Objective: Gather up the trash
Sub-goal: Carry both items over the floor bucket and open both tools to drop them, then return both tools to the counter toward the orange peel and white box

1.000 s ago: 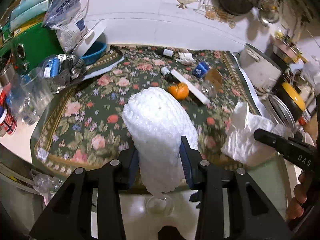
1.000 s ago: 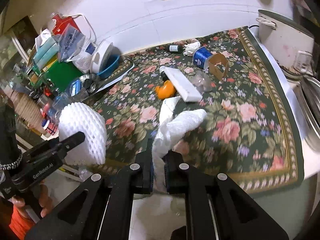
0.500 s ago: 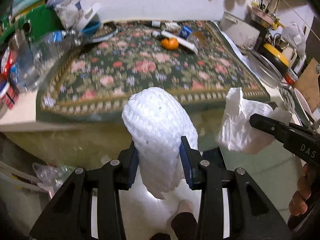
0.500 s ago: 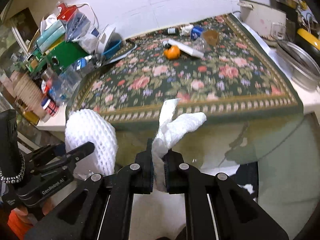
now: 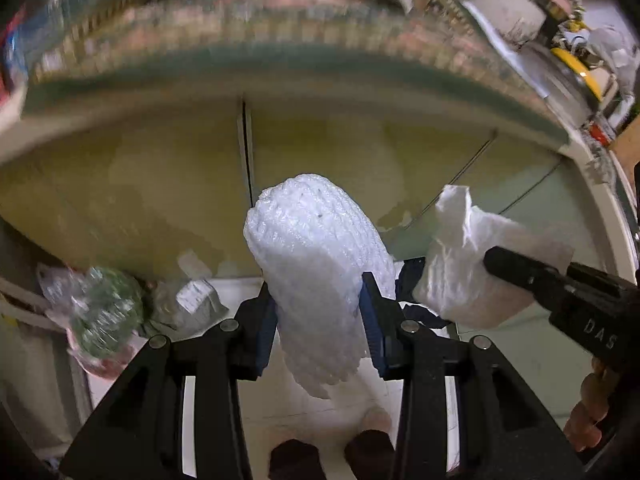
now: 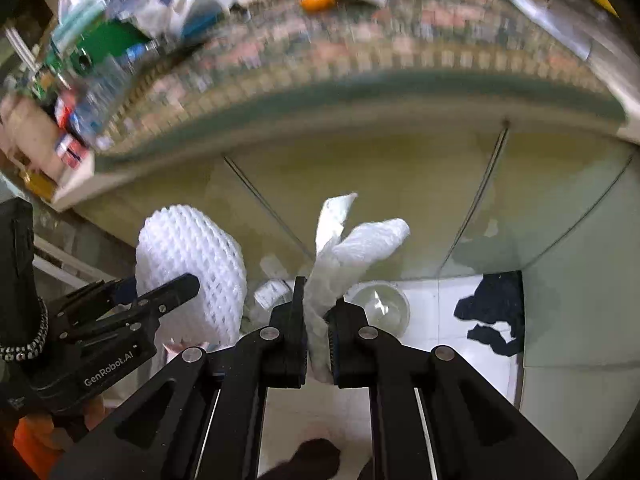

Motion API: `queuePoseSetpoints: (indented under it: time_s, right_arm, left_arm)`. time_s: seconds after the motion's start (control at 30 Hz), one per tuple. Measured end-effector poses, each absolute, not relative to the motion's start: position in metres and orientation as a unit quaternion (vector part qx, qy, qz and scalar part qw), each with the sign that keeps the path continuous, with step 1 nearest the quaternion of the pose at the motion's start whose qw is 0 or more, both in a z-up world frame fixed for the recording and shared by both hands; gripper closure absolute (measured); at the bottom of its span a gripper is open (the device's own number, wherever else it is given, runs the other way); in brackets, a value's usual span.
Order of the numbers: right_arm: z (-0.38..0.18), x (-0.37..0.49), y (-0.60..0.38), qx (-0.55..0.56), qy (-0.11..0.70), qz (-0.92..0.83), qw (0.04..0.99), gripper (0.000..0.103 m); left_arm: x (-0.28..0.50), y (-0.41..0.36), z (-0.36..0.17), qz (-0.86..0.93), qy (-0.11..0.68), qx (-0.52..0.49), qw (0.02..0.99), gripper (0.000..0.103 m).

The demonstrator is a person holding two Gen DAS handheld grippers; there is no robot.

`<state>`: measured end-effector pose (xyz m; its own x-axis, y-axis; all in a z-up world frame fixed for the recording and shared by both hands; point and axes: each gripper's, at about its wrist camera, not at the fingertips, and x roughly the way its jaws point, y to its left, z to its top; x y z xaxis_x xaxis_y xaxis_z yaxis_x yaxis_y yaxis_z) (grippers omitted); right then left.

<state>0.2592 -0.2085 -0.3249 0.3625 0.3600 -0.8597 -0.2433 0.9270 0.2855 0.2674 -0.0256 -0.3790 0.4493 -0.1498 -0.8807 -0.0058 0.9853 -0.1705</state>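
- Left wrist view: left gripper [image 5: 320,316] clamped on white foam net sleeve [image 5: 316,264]; right gripper at 3 o'clock.
- Right wrist view: right gripper [image 6: 318,326] pinches crumpled white tissue [image 6: 352,248]; glass bowl [image 6: 380,306] at 1 o'clock.

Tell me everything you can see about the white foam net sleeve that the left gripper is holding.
The foam net sleeve is white, soft-looking mesh foam with a ribbed, diamond-patterned surface, shaped like a rounded tube with a domed top. It stands roughly upright, pinched at its lower half by the left gripper, whose blue-padded fingers press in on both sides. Its ragged bottom end hangs free below them. It is held in the air, below the table edge, above a pale tiled floor. The crumpled tissue sits beside it, apart.
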Motion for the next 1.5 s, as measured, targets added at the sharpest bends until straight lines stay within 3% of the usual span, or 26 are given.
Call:
queuePoseSetpoints:
  time_s: [0.47,0.8,0.93,1.07,1.13,1.5]
  right_arm:
    - [-0.558,0.298,-0.227,0.029,0.589,0.209,0.780,0.095]
    - [-0.669,0.329,-0.229,0.025,0.628,0.223,0.745,0.090]
    - [-0.675,0.333,-0.226,0.009,0.620,0.222,0.752,0.083]
    - [-0.671,0.337,-0.229,0.010,0.605,0.212,0.767,0.059]
    - [-0.666,0.336,-0.231,0.004,0.596,0.206,0.776,0.056]
    - [-0.631,0.330,-0.236,-0.019,0.580,0.202,0.789,0.053]
  left_arm:
    - [0.288,-0.030,-0.622,-0.005,0.581,-0.104,0.807,0.064]
    - [0.321,-0.039,-0.734,-0.032,0.595,-0.104,0.796,0.064]
    - [0.333,-0.044,-0.758,-0.034,0.595,-0.093,0.798,0.063]
    - [0.344,-0.048,-0.771,-0.048,0.598,-0.112,0.792,0.054]
    - [0.349,-0.055,-0.771,-0.047,0.601,-0.101,0.791,0.049]
    - [0.343,-0.055,-0.740,-0.031,0.599,-0.080,0.796,0.048]
